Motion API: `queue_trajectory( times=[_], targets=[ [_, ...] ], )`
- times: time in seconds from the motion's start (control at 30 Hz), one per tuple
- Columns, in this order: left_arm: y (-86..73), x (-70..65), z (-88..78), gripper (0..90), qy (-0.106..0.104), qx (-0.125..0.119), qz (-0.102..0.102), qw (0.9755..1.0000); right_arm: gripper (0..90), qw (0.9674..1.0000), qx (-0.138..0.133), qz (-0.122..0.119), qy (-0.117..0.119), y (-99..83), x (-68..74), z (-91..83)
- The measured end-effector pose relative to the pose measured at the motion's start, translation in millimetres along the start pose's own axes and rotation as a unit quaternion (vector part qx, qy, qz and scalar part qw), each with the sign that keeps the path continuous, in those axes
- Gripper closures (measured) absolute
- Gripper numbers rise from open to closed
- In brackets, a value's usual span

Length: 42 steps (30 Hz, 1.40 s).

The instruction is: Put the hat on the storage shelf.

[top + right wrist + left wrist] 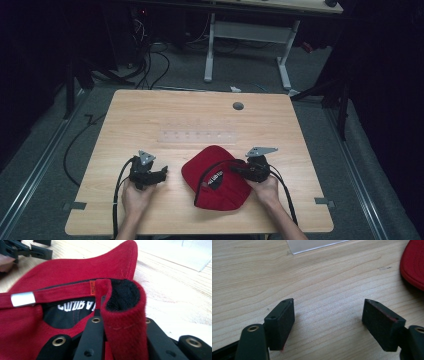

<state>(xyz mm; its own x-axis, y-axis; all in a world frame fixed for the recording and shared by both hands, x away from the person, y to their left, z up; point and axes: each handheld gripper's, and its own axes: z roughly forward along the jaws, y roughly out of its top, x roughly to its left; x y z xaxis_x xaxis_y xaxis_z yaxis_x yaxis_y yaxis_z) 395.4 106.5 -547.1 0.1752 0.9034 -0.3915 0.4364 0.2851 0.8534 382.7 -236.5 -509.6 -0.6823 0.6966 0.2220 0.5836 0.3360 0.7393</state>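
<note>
Dark room; grey carpet floor [45, 150]; white-legged desk [250, 35] behind wooden table [150, 110]; cables [150, 65].

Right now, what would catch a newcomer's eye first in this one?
The red cap lying near the front edge of the wooden table, bright against the dark room. The right gripper is shut on a fold of the cap's rim. The left gripper rests beside it with open jaws over bare wood.

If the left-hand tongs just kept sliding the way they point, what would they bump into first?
Most likely the red cap. In the high view the left tongs point across the table toward it, with bare wood between. In the left gripper view the cap sits off to the right, so they might only graze its edge.
</note>
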Motion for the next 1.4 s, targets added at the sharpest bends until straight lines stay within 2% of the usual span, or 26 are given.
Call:
queue_trajectory(
  times=[0.23,0.43,0.47,0.53,0.57,0.6,0.67,0.7,0.77,0.83,0.9,1.0,1.03,1.07,1.1,1.13,1.2,1.27,1.33,1.37,1.4],
  targets=[
    [-1.6,-0.1,-3.8,26.6,-0.016,0.006,0.008,0.9998,84.3,0.9996,-0.005,0.020,0.019,0.1,-0.5,-4.7],
    [-5.7,-4.9,-12.6,27.8,-0.036,0.011,0.038,0.9986,84.5,0.9991,-0.012,0.027,0.029,2.2,0.1,-11.0],
    [-5.7,-4.9,-12.6,27.8,-0.036,0.011,0.038,0.9986,84.5,0.9991,-0.012,0.027,0.029,2.2,0.1,-11.0],
    [-6.7,-9.2,-16.0,27.3,-0.050,0.012,0.043,0.9978,84.5,0.9987,-0.018,0.033,0.034,4.7,-0.4,-14.3],
    [-7.2,-15.5,-19.9,26.8,-0.066,0.012,0.047,0.9966,84.5,0.9986,-0.019,0.034,0.035,6.1,-0.3,-15.9],
    [-7.2,-15.5,-19.9,26.3,-0.066,0.012,0.047,0.9966,84.5,0.9986,-0.019,0.034,0.035,6.1,-0.3,-15.9],
    [-7.5,-24.3,-24.6,25.2,-0.085,0.012,0.056,0.9948,84.5,0.9984,-0.024,0.038,0.033,10.1,-0.2,-20.9],
    [-7.5,-24.3,-24.6,24.2,-0.085,0.012,0.056,0.9948,84.5,0.9984,-0.024,0.038,0.033,10.1,-0.2,-20.9],
    [-7.3,-31.8,-29.7,23.0,-0.097,0.011,0.067,0.9930,84.5,0.9979,-0.031,0.043,0.037,12.5,-1.5,-25.1],
    [-6.8,-34.0,-31.7,22.7,-0.102,0.011,0.066,0.9925,84.5,0.9972,-0.036,0.052,0.040,14.1,-3.7,-28.0],
    [-7.9,-39.7,-36.2,22.3,-0.114,0.016,0.071,0.9908,84.5,0.9963,-0.040,0.062,0.043,14.4,-5.5,-30.7],
    [-10.9,-46.0,-39.7,21.6,-0.125,0.027,0.080,0.9887,84.5,0.9963,-0.040,0.065,0.040,14.0,-7.9,-33.7],
    [-10.9,-46.0,-39.7,21.2,-0.125,0.027,0.080,0.9887,84.5,0.9961,-0.041,0.068,0.039,13.7,-8.3,-34.7],
    [-12.5,-50.6,-41.8,20.7,-0.129,0.032,0.092,0.9868,84.6,0.9959,-0.042,0.069,0.040,13.8,-8.7,-35.9],
    [-12.5,-50.6,-41.8,20.4,-0.129,0.032,0.092,0.9868,84.6,0.9959,-0.042,0.069,0.040,13.8,-8.7,-35.9],
    [-14.1,-56.9,-45.5,20.3,-0.136,0.031,0.110,0.9841,84.6,0.9954,-0.047,0.072,0.043,14.6,-10.1,-38.0],
    [-14.7,-60.0,-46.8,19.9,-0.140,0.029,0.110,0.9836,84.6,0.9944,-0.053,0.078,0.049,15.4,-11.8,-40.2],
    [-15.6,-67.7,-51.0,19.8,-0.153,0.026,0.115,0.9811,84.6,0.9942,-0.054,0.079,0.049,18.1,-11.2,-42.6],
    [-15.9,-69.3,-51.6,20.0,-0.156,0.026,0.115,0.9806,84.6,0.9945,-0.056,0.075,0.047,21.6,-9.9,-45.4],
    [-15.7,-71.8,-52.2,20.5,-0.165,0.032,0.105,0.9801,84.6,0.9945,-0.059,0.072,0.047,23.4,-9.2,-47.2],
    [-16.6,-72.7,-51.7,20.6,-0.166,0.034,0.103,0.9801,84.6,0.9943,-0.063,0.071,0.048,24.7,-8.4,-49.0]
  ],
)
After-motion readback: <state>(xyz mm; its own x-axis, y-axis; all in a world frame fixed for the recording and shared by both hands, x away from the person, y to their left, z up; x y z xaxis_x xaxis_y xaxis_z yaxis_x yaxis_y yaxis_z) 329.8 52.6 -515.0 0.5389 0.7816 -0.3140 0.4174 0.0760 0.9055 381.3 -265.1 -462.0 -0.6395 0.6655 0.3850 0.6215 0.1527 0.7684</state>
